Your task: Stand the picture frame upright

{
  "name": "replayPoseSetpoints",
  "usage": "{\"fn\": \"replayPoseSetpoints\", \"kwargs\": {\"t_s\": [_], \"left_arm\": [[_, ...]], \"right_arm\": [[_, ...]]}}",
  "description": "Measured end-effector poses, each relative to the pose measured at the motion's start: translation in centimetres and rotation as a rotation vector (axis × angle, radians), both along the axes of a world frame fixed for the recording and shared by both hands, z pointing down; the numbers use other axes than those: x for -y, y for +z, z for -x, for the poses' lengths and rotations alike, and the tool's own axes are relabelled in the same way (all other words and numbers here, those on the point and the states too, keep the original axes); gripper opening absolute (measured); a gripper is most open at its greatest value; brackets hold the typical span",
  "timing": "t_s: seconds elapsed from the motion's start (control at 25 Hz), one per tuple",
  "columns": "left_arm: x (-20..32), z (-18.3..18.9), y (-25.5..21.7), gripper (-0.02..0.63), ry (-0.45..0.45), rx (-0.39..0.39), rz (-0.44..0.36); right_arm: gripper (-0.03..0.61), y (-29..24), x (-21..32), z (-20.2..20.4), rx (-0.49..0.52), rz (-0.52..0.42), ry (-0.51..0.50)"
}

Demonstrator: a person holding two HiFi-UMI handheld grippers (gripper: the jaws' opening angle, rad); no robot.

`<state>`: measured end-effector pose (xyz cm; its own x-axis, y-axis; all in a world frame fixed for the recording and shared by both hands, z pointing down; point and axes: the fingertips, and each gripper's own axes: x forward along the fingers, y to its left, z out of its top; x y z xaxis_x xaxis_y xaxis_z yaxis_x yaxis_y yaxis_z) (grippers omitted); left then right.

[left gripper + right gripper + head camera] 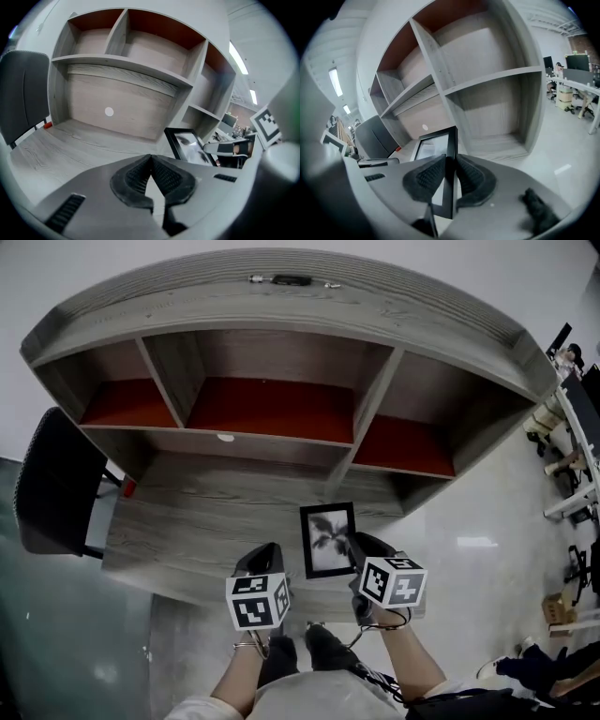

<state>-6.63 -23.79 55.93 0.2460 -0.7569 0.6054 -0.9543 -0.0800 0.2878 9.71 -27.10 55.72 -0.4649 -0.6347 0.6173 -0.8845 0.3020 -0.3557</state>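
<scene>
The right gripper [450, 169] grasped the black rectangular picture frame [328, 540] by its edge; the left gripper [151, 161] was clenched, empty. The raising step seemed in hand; next it needed tilting fully upright.

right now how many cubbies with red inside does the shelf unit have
3, side by side in the top row of the shelf unit: left cubby, middle cubby, right cubby. None looks hidden.

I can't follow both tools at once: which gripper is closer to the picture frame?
Right. The right gripper is clamped on the picture frame's right edge; the left gripper sits shut and empty, apart from its left side.
</scene>
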Motion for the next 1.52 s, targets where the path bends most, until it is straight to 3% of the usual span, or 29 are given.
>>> {"fn": "replayPoseSetpoints", "kwargs": {"t_s": [0.92,1.52], "left_arm": [[4.4,-10.0,-5.8,0.012,0.253,0.002,-0.129],[6.4,-10.0,-9.4,0.012,0.245,0.008,-0.194]], "right_arm": [[0.086,-6.7,-0.2,-10.5,0.029,-0.156,0.266],[0.086,-10.5,1.1,-12.8,0.069,-0.239,0.323]]}}
